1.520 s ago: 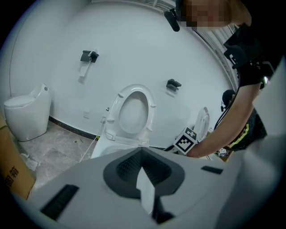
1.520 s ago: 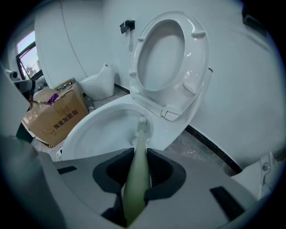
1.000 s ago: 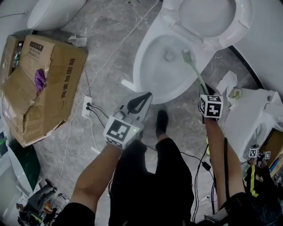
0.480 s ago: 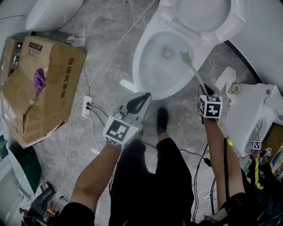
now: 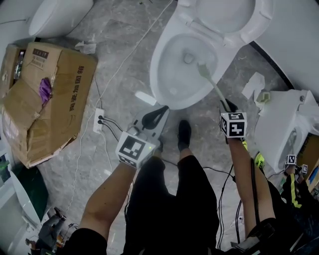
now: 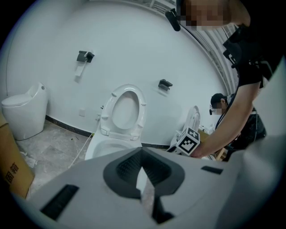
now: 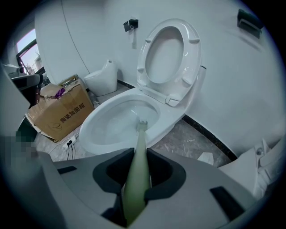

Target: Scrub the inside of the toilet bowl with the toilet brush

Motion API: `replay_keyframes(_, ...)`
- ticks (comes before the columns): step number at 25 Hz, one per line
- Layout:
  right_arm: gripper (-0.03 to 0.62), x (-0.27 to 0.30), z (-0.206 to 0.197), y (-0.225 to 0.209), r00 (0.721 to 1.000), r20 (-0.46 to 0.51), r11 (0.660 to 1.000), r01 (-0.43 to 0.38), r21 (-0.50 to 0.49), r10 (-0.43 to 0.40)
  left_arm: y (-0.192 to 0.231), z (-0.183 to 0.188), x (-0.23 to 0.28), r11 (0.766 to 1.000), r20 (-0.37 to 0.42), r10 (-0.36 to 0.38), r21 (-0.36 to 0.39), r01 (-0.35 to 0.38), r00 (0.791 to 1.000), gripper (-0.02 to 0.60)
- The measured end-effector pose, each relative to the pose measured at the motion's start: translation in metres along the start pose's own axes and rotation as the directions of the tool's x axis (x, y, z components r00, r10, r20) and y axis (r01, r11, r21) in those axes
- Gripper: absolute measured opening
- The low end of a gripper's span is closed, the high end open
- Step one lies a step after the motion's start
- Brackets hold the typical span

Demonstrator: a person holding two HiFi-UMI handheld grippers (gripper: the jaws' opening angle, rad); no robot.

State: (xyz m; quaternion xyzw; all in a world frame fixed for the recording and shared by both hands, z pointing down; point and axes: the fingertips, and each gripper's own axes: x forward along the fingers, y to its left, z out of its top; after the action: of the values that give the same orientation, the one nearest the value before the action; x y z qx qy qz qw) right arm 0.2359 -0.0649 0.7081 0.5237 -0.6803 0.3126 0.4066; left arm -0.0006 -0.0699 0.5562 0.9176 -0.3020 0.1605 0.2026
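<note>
Of the two grippers nearest, the left gripper [image 5: 154, 115] has its jaws closed together on nothing and hangs over the grey floor [image 5: 119, 45], just short of the bowl. The right gripper [image 5: 227, 105] is clamped on the single toilet brush [image 5: 213, 84]. Its pale green handle slants far-left, and the bristle head sits inside the toilet bowl [image 5: 160, 74] near the right wall. One cardboard box [image 5: 55, 94] lies left, and a second toilet [image 5: 55, 15] stands far left.

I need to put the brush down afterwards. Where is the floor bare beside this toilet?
Bare floor lies between the cardboard box and the toilet bowl, crossed by a white cable. Crowded: around the power strip, and paper scraps beside the white fixture right of the bowl.
</note>
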Motion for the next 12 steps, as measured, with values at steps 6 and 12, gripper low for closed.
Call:
replay_keyframes(6, 0.094, -0.006, -0.012, 0.018, 1.000, -0.015, 0.999, -0.027, -0.037, 0.027, -0.003, -0.002, -0.011, 1.000, 0.000, 0.003, 0.004, -0.003, 1.000, 0.006)
replay_keyframes(12, 0.094, -0.010, -0.020, 0.039, 0.998, -0.031, 0.997, -0.057, -0.058, 0.055, -0.001, -0.004, -0.021, 1.000, -0.001, 0.015, 0.005, -0.015, 1.000, 0.007)
